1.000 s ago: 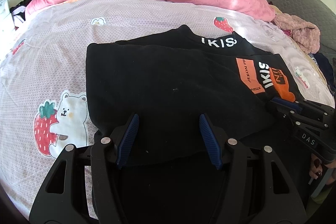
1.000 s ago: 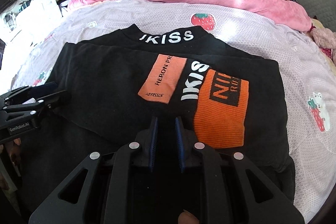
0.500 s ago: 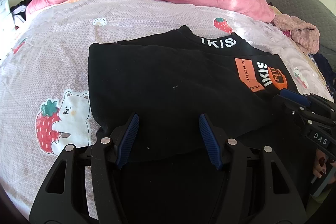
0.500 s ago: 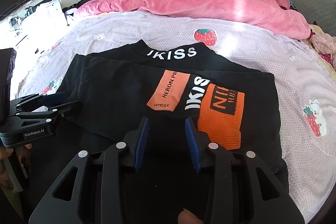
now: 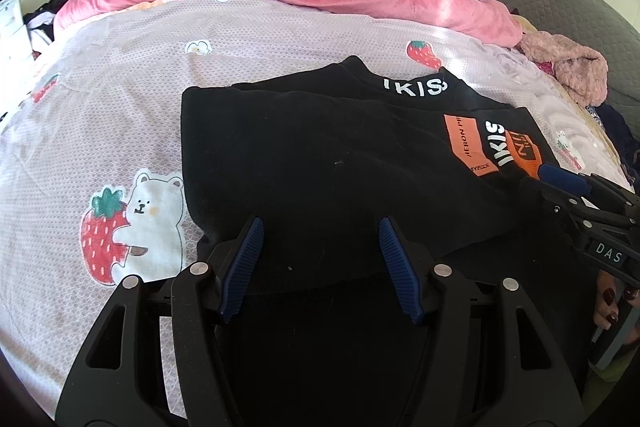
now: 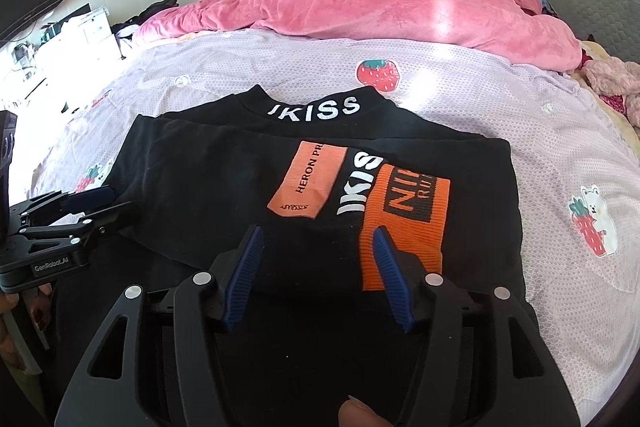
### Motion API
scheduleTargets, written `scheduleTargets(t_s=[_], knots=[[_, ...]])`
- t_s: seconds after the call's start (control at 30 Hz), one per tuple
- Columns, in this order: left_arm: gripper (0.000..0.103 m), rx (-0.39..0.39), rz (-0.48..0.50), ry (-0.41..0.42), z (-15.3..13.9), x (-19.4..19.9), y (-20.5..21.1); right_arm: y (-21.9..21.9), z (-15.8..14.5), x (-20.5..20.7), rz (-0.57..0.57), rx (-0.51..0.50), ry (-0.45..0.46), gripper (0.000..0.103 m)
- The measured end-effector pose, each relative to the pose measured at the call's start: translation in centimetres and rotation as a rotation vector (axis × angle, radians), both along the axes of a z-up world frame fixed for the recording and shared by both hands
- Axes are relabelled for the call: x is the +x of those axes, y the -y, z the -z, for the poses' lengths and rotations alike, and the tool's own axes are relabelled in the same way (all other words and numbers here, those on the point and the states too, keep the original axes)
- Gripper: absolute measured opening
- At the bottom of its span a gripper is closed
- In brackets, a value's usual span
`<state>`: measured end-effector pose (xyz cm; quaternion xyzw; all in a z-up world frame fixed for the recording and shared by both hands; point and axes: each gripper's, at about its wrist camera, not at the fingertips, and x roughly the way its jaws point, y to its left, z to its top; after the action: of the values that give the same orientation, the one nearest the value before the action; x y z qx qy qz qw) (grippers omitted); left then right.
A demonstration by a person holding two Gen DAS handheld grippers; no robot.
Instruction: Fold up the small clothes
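Right tool (image 6: 318, 275) has opened from pinched to wide, empty like the wide-open left tool (image 5: 320, 267), both near the black top's (image 6: 224, 195) hem, folded flat mid-bed, released to settle

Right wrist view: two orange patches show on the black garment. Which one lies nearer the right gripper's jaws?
The ribbed orange cuff with black block lettering, reaching down beside the right gripper. The flat "HERON PR" patch lies farther up and to the left.
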<state>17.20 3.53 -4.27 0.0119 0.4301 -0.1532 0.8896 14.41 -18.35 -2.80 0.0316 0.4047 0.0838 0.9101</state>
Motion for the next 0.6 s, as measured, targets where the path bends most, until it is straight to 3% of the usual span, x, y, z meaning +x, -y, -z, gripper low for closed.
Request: scheduleTargets(t_s=[0.27,0.6], knots=[[0.068,-0.011,-0.015,0.023,-1.0,-1.1,-0.9,0.3,-0.4,-0.2,0.014,0.012,0.018,0.078],[0.091,-0.01,-0.057,0.038,-1.9,-1.7,-2.3,0.7,-1.0,-0.6,0.032,0.03,0.03,0.078]])
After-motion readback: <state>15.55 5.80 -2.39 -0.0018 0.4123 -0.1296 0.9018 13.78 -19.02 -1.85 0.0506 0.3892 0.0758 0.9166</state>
